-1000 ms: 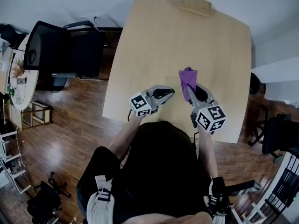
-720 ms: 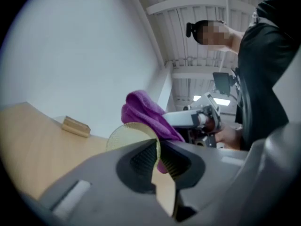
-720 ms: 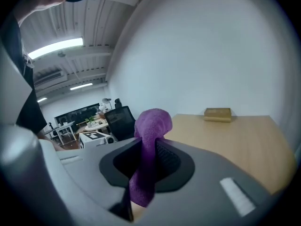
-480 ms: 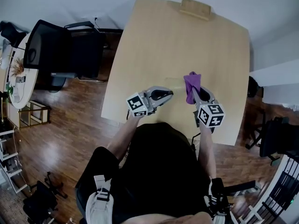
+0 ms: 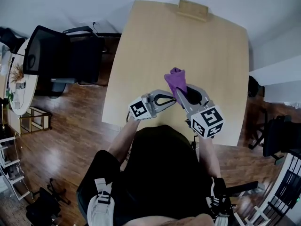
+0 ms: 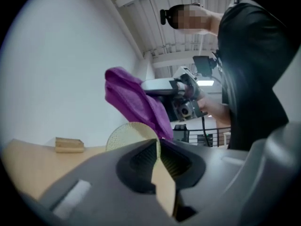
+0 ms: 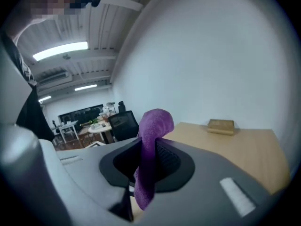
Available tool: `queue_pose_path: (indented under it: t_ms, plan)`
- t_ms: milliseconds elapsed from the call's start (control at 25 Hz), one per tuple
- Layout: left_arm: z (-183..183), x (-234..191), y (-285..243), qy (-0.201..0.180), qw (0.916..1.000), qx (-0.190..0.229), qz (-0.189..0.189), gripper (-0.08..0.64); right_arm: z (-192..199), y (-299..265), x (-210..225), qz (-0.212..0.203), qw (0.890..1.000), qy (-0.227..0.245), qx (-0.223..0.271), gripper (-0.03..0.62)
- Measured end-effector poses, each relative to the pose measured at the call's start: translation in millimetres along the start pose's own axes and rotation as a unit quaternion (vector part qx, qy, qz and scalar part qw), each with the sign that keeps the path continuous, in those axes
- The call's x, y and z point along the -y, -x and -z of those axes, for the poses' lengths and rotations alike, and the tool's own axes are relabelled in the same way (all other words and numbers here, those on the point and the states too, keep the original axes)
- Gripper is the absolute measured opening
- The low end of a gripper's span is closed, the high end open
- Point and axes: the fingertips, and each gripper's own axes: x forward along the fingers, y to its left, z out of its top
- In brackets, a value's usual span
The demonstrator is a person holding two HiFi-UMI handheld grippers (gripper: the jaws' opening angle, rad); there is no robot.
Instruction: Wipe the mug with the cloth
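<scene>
My left gripper (image 5: 172, 98) (image 6: 157, 147) is shut on a pale yellow mug (image 6: 128, 135). A thin cream part of the mug is pinched between the pads, and its rounded dotted body shows just past the jaws. My right gripper (image 5: 180, 87) (image 7: 149, 147) is shut on a purple cloth (image 5: 176, 78) (image 7: 153, 126), which stands up in a bunch above the jaws. In the left gripper view the purple cloth (image 6: 134, 100) hangs right over the mug, touching or almost touching it. In the head view the mug is hidden behind the cloth and the grippers.
The light wooden table (image 5: 211, 55) stretches ahead, with a small wooden block (image 5: 193, 9) (image 7: 221, 126) at its far edge. Black office chairs (image 5: 61, 55) stand to the table's left. The person's body is close behind both grippers.
My right gripper has swung left and risen with the cloth, from apart on the right to right beside the left gripper's tips. The left gripper has lifted slightly and rolled.
</scene>
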Motion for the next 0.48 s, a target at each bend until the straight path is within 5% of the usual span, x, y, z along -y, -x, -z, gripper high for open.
queue_pose_path:
  t_ms: [120,480]
  plan:
    - [-5,3,-1,-0.006,1.0000,0.007,0.002,0.041,21,-11,-2,0.004,0.999,0.025,-0.041,0.064]
    - [-11,4,8,-0.007,0.9999,0.013,-0.006,0.041,66,11,65,0.072,0.994,-0.038,-0.072,0.064]
